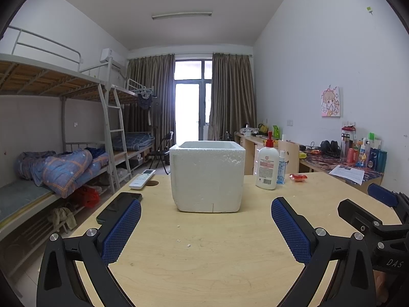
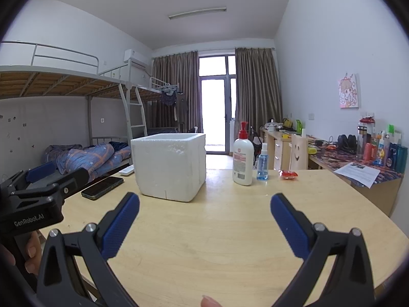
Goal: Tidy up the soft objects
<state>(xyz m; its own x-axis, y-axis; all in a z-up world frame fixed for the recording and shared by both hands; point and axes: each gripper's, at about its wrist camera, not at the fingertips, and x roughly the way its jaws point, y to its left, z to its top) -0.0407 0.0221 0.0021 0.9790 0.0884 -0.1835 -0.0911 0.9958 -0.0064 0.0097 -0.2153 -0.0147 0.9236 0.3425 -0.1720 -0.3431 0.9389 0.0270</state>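
A white foam box [image 1: 207, 176] stands upright in the middle of the light wooden table [image 1: 204, 261]; its inside is hidden from both views. My left gripper [image 1: 206, 202] is open just short of the box, with nothing between its blue pads. In the right wrist view the box [image 2: 170, 166] sits ahead and to the left of my right gripper [image 2: 205, 197], which is also open and holds nothing. A small red packet [image 1: 297, 177] [image 2: 288, 174] lies on the table to the right of the box. Each gripper shows at the edge of the other's view.
A white lotion pump bottle [image 2: 242, 161] and a small blue spray bottle [image 2: 262, 163] stand right of the box. A dark phone [image 1: 120, 206] and a white remote [image 1: 142, 179] lie to its left near the table edge. Bunk beds stand left, cluttered desks right.
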